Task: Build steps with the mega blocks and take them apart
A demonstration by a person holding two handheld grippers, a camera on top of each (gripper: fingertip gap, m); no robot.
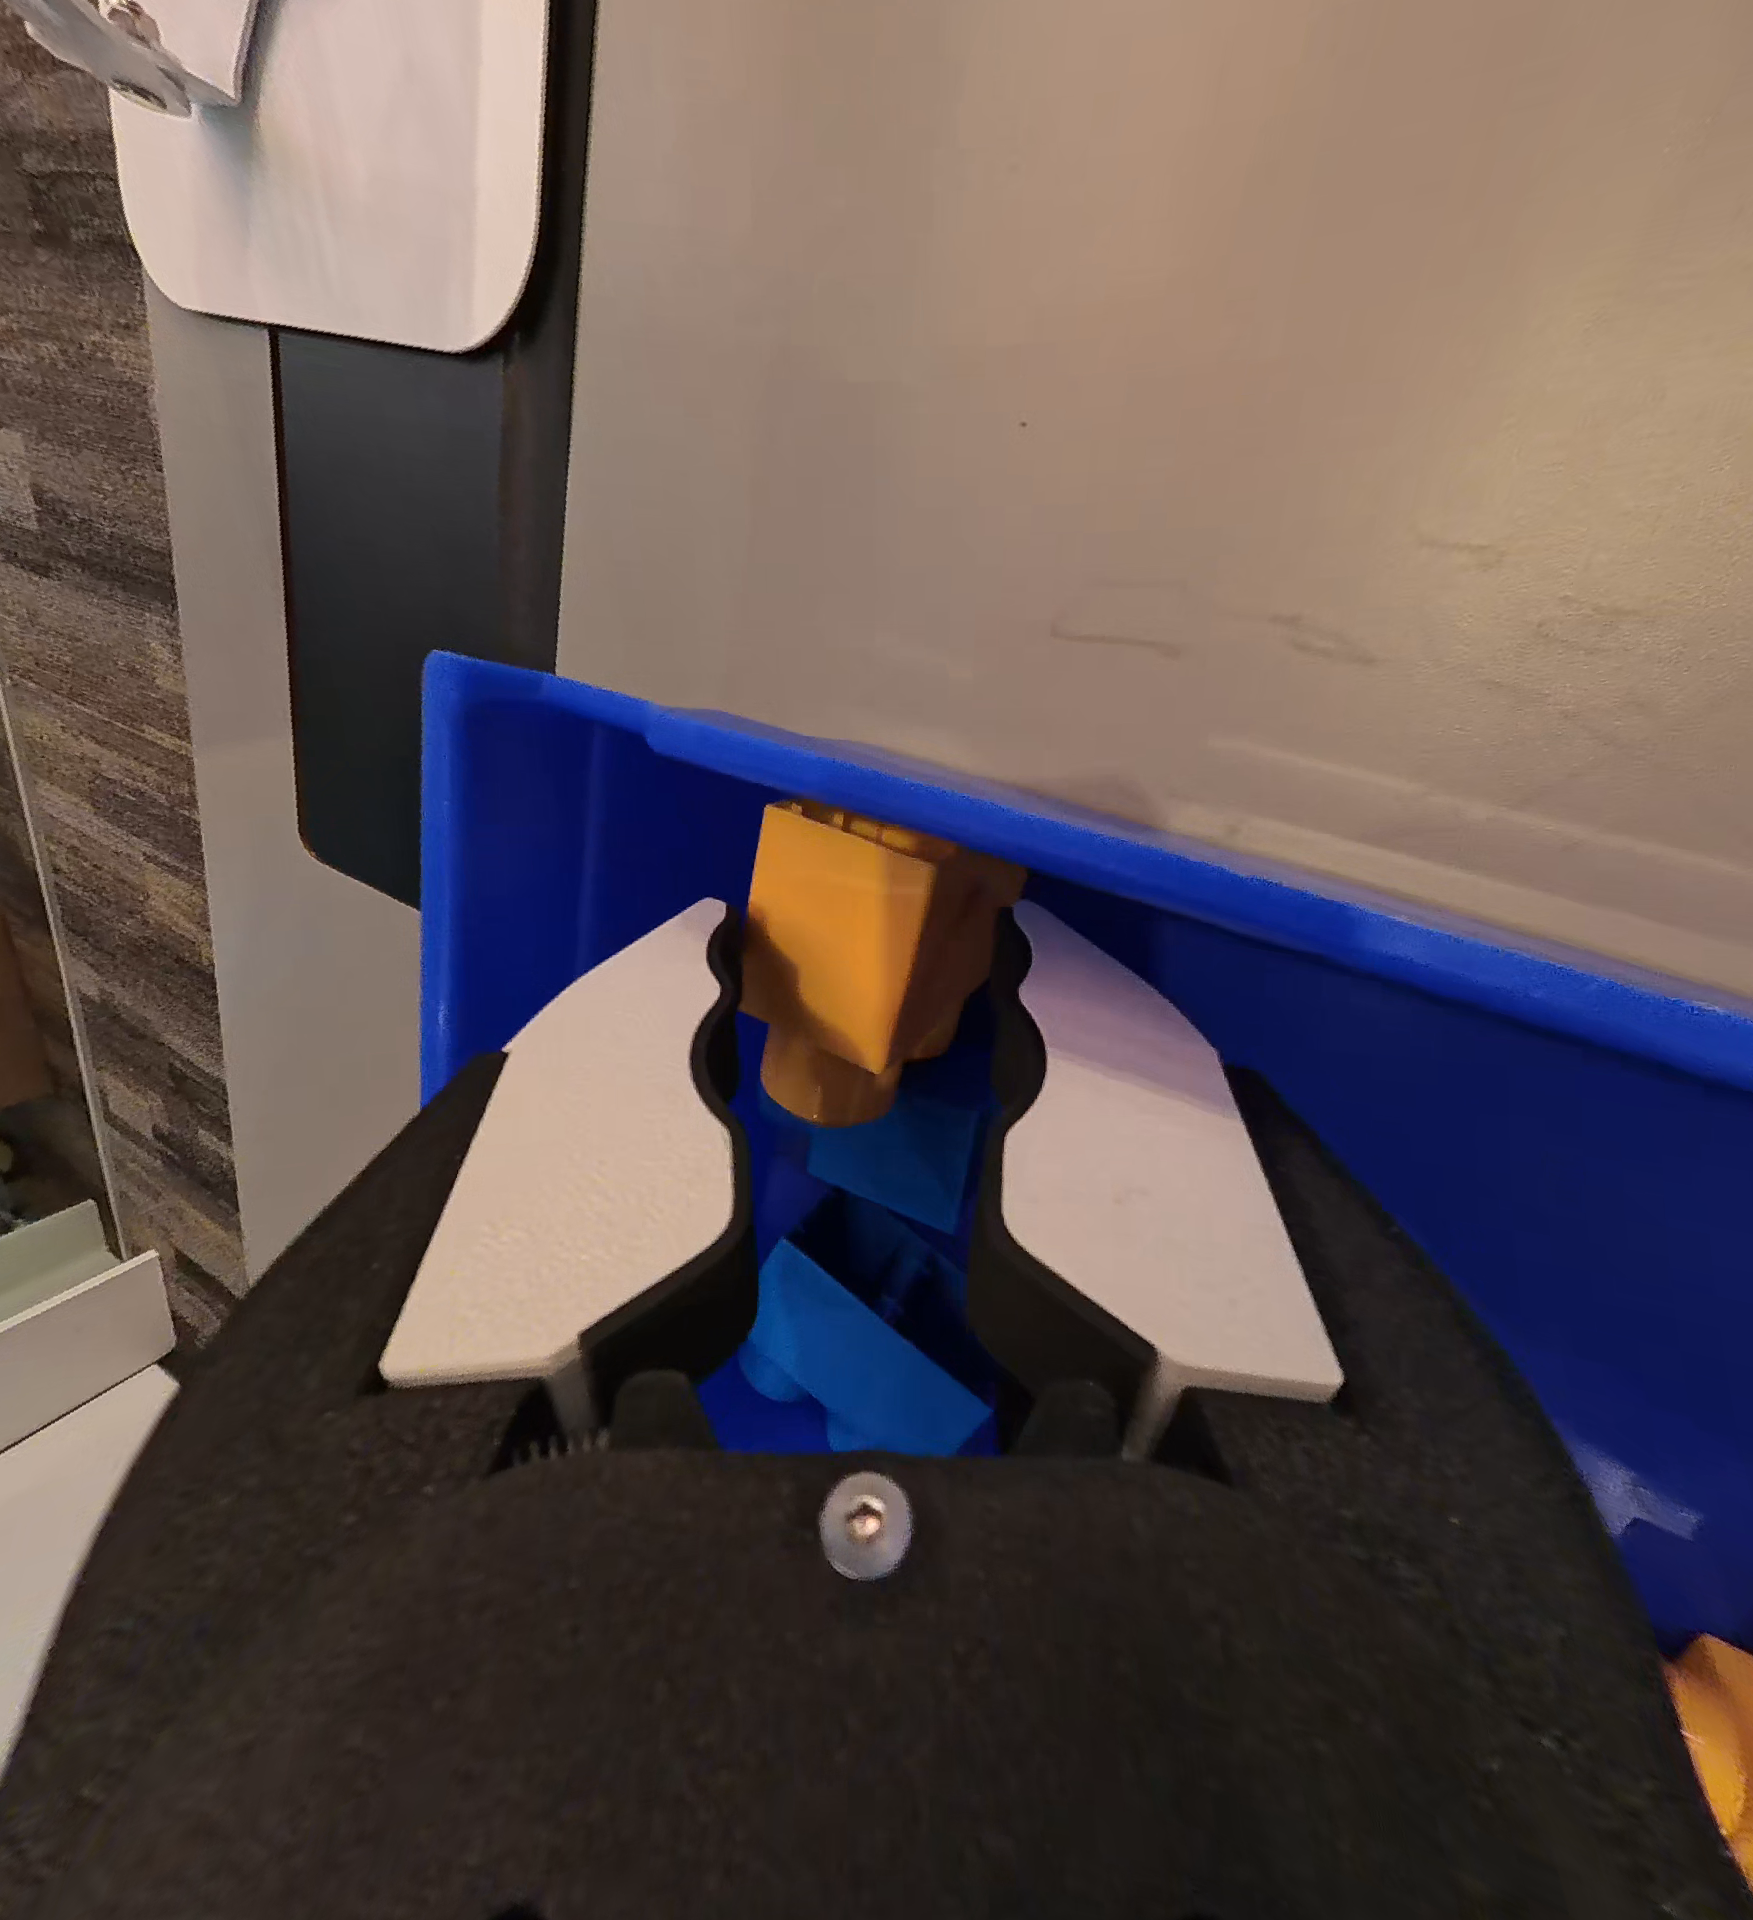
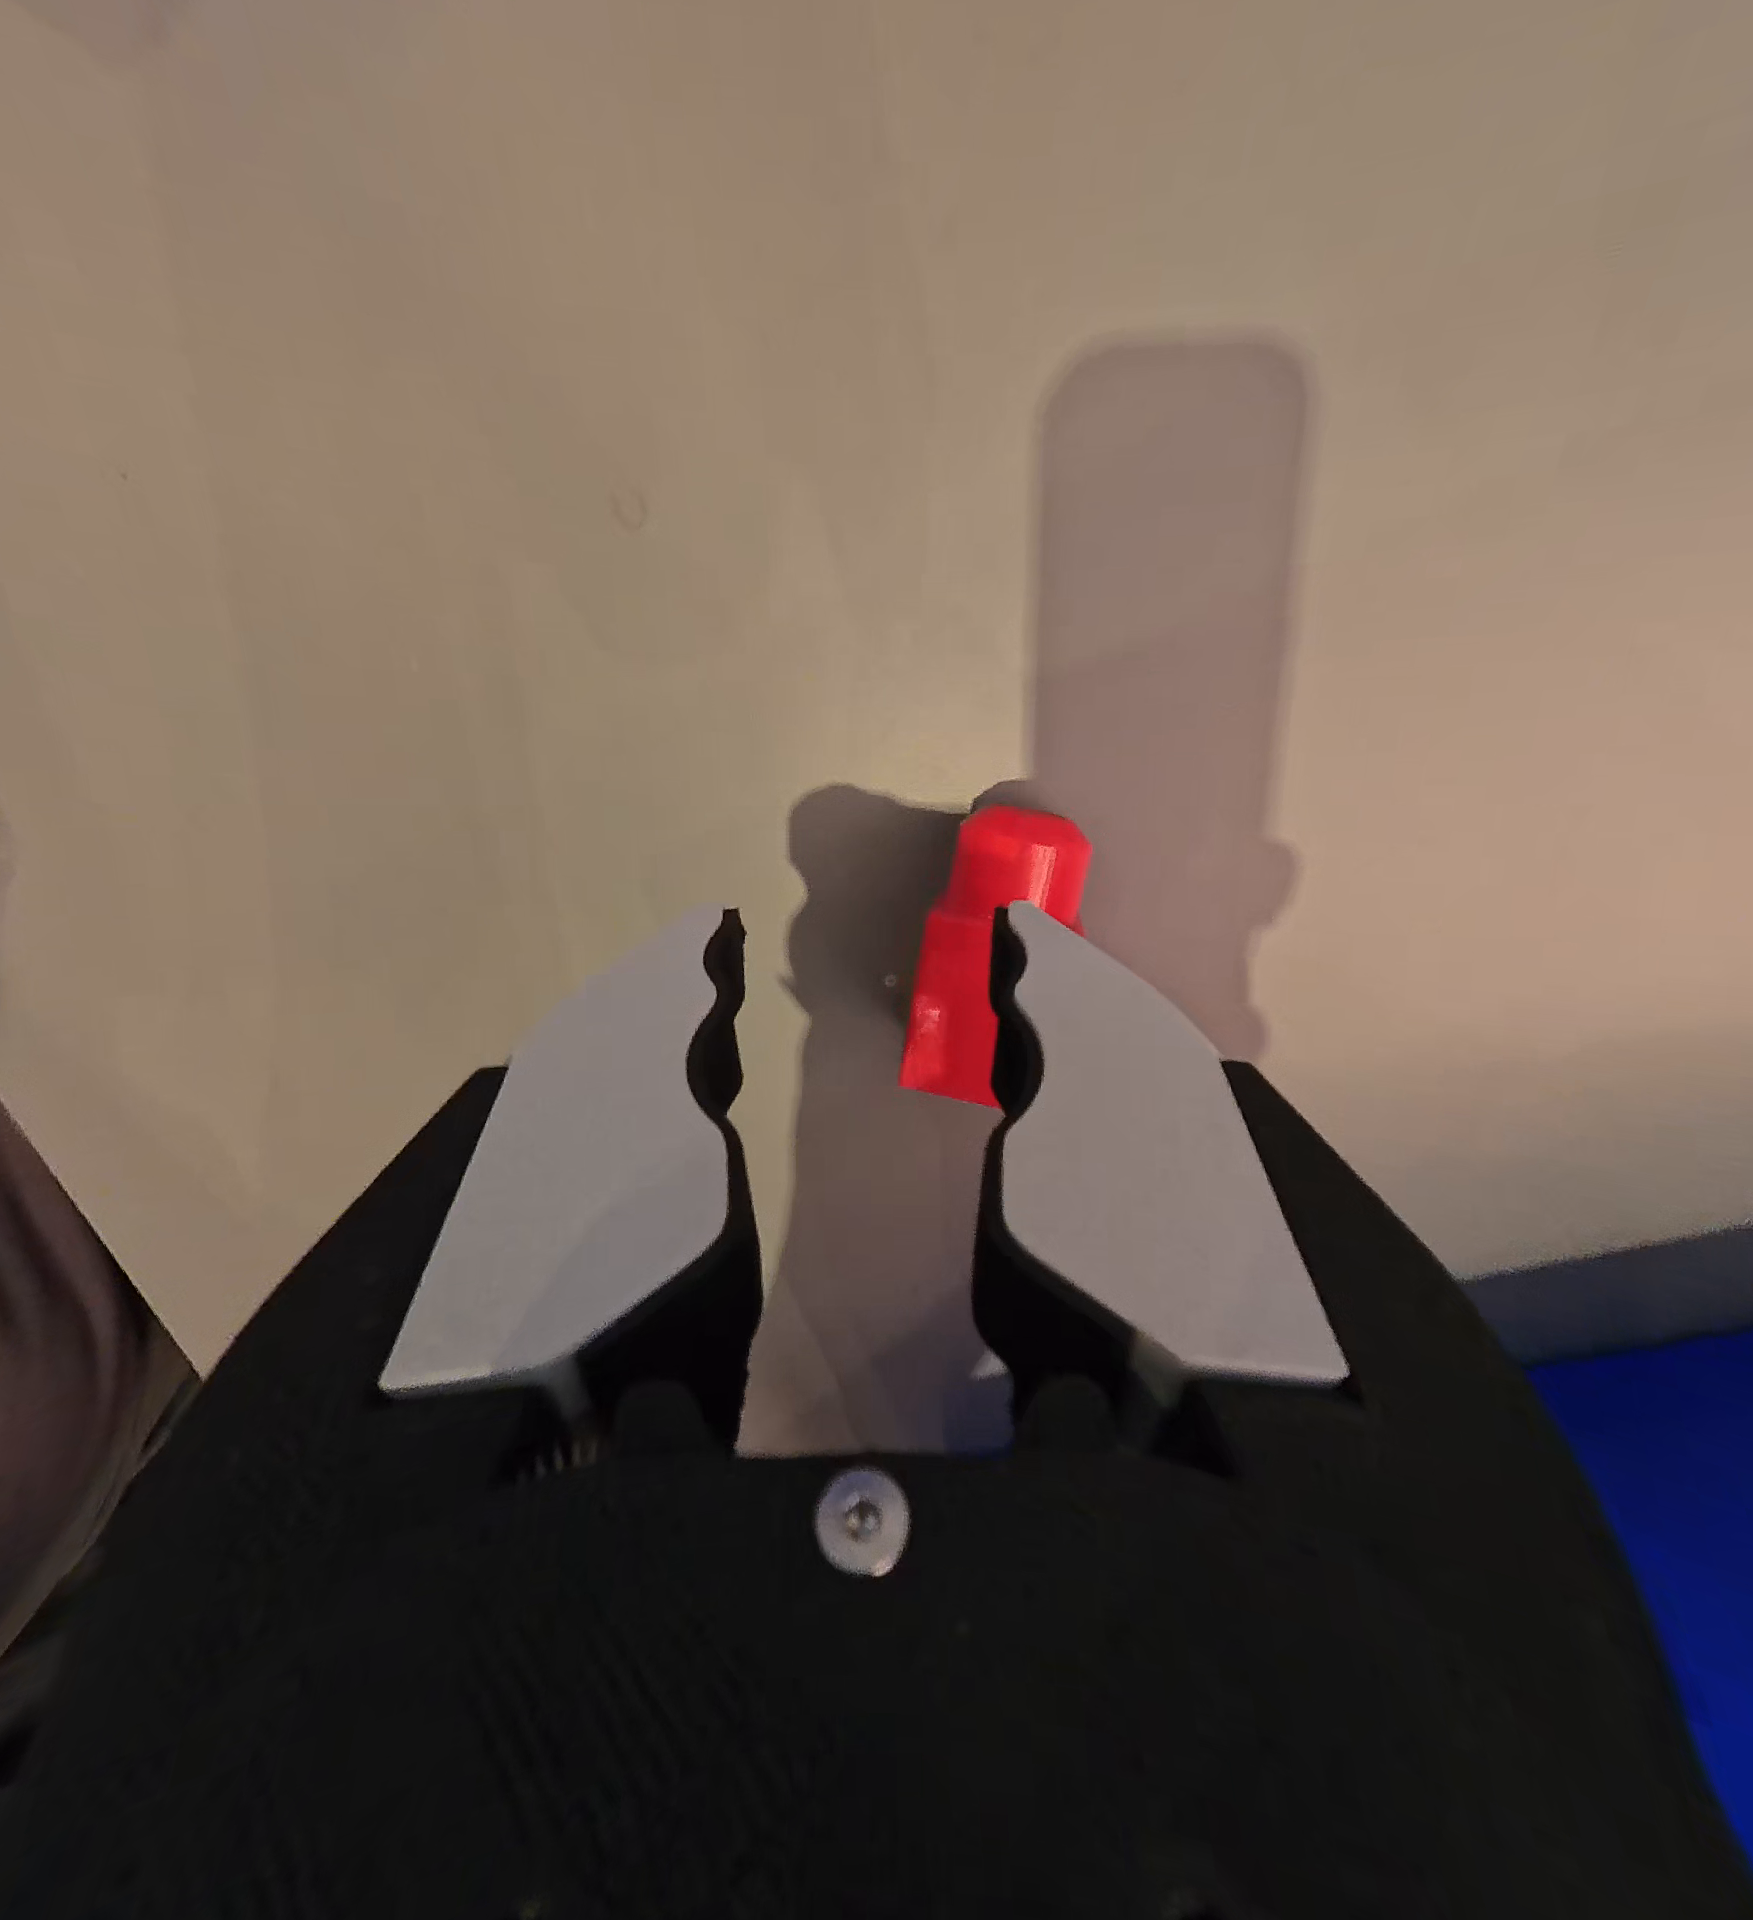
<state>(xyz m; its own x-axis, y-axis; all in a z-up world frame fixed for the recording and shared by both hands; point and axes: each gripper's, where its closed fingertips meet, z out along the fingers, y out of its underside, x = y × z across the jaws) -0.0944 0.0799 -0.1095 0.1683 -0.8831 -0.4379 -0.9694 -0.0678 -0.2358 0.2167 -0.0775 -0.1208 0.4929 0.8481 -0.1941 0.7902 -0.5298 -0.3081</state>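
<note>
Your left gripper clamps the orange block above the blue bin, clear of the blue blocks heaped inside. Your right gripper stands parted and empty, the red block lying on the table by its right finger, probably next to be gripped

1. The left tool was black with pale grey finger plates, and the right tool matched it.
2. The block in the left tool was mustard yellow.
3. The bin behind that block was deep blue, with lighter blue blocks inside.
4. The block beside the right tool's fingers was bright red.
5. The tabletop was plain beige.
</note>
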